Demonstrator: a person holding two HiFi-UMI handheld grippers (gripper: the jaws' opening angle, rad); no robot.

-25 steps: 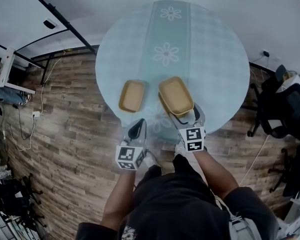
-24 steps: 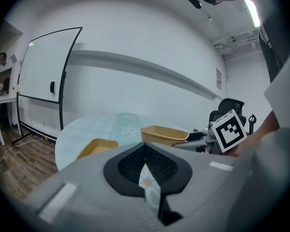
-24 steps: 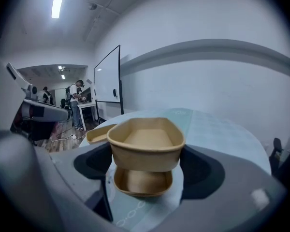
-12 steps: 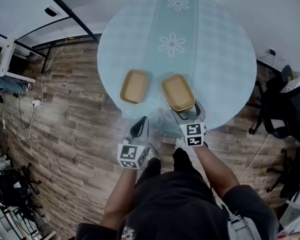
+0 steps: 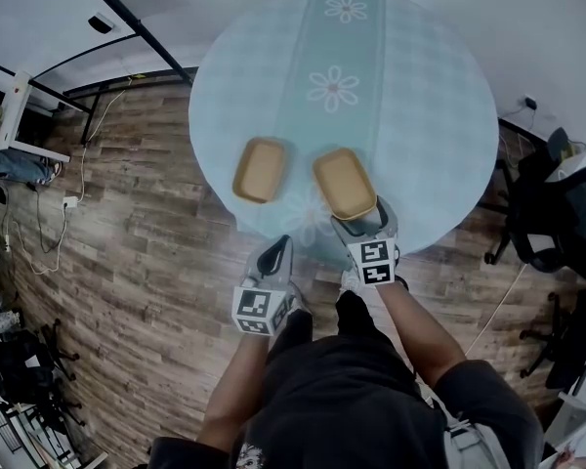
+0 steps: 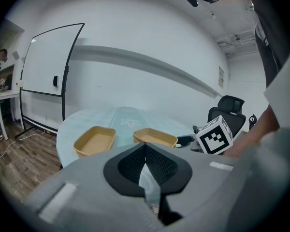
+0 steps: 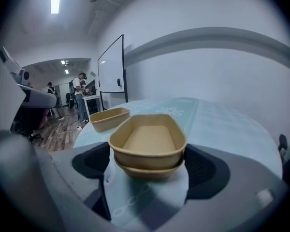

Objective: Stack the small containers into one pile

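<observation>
As our right gripper (image 5: 361, 225) spreads its jaws wider round two nested containers (image 7: 147, 146), a third container (image 5: 260, 170) sits centre-left on the round table (image 5: 410, 86). Our left gripper (image 5: 272, 255) has its jaws pressed together, over a wood floor (image 5: 146, 223).

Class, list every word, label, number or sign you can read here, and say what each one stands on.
No readable text anywhere.
Marker cube: black-and-white square pattern, no letters.
Wall notice: too small to read.
Stacked containers and single container: plain, unprinted.
</observation>
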